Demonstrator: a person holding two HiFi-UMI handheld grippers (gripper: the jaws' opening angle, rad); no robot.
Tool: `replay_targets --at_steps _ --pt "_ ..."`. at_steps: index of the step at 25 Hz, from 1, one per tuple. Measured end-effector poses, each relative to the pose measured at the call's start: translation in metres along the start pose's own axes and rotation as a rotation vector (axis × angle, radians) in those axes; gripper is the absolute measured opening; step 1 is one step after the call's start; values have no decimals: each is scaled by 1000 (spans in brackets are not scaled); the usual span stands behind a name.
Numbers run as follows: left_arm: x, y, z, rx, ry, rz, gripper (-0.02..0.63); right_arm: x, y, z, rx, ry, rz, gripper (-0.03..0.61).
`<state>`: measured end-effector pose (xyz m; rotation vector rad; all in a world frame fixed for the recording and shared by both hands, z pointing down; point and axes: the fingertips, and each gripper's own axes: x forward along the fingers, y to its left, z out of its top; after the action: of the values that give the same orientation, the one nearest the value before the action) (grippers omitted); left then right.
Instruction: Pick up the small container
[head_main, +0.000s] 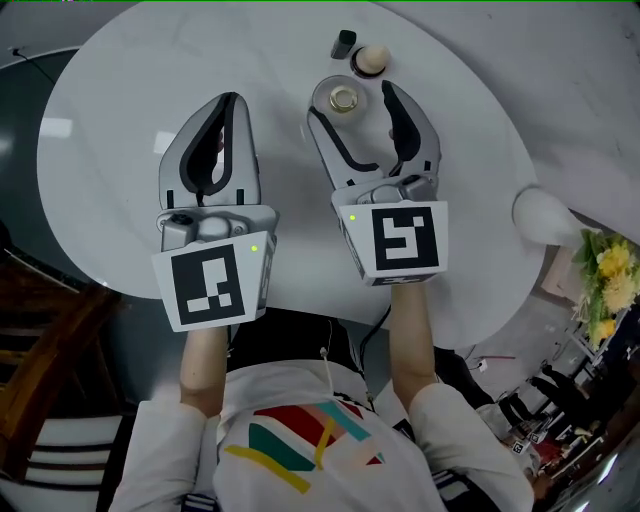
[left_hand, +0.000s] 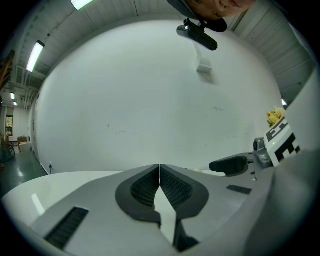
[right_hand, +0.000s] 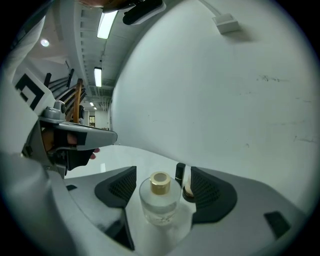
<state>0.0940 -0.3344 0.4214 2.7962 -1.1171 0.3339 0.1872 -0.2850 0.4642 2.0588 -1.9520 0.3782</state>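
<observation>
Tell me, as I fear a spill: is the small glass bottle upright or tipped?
Upright: the glass bottle stands on its base on the table, gold collar uppermost.

Illumination: bright, even, overhead; source: ceiling light strips (left_hand: 36, 55), visible at upper left in both gripper views. The white tabletop (head_main: 130, 90) carries a pale rectangular reflection near its left edge; shadows on it are faint and soft; surroundings beyond its edge are dim. Both gripper views: strong barrel distortion, black corners, the tabletop edge bent into an arc. The small container (right_hand: 160, 202) is in focus; surfaces nearest the lens are soft.
</observation>
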Motion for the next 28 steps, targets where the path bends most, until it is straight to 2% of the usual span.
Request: replay_targets --at_steps 10,28 --pt "6 0 -38 -5 66 -4 17 22 3 -43 23 71 13 330" --pt "9 2 -55 -42 77 -16 17 34 9 -52 44 62 7 328"
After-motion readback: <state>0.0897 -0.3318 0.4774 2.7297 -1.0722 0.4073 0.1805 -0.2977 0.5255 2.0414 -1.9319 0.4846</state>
